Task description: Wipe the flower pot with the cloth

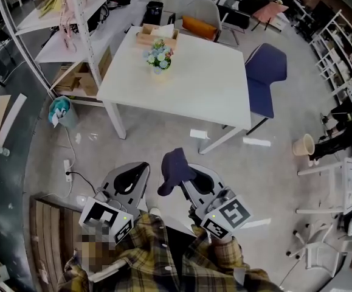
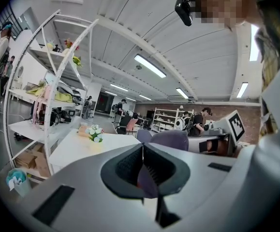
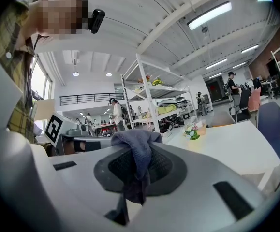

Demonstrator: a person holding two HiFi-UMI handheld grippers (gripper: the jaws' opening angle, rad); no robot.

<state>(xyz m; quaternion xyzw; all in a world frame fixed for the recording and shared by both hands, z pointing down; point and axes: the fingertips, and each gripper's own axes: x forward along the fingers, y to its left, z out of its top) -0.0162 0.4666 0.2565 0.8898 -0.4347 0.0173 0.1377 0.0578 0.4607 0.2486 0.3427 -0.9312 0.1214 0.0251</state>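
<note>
Here's the big white table [image 1: 188,84] in the middle of the floor, and everything gets placed off it. The white shelving rack [image 1: 81,23] stands just off the table's left edge. A blue chair [image 1: 265,72] is tucked against its right side. Out beyond the far edge there's a grey chair with an orange cushion [image 1: 199,27].

On to the person, standing well back from the table's near edge with both grippers held out toward it. The left gripper [image 1: 138,170] is clenched, jaws pressed tip to tip, and the left gripper view [image 2: 142,151] confirms it: the pads meet in a thin line and grip nothing. The right gripper [image 1: 186,174] sits just beside it, clamped on the cloth [image 1: 174,170]. That's a dark blue rag, bunched over the jaw tips and drooping down between them in the right gripper view [image 3: 136,151].

A wooden box [image 1: 156,36] rests at the table's far edge. Just in front of it stands the flower pot [image 1: 159,61], small and pale, upright, topped with blue and white blooms, on the far left part of the tabletop. It's well apart from both grippers and the cloth.
</note>
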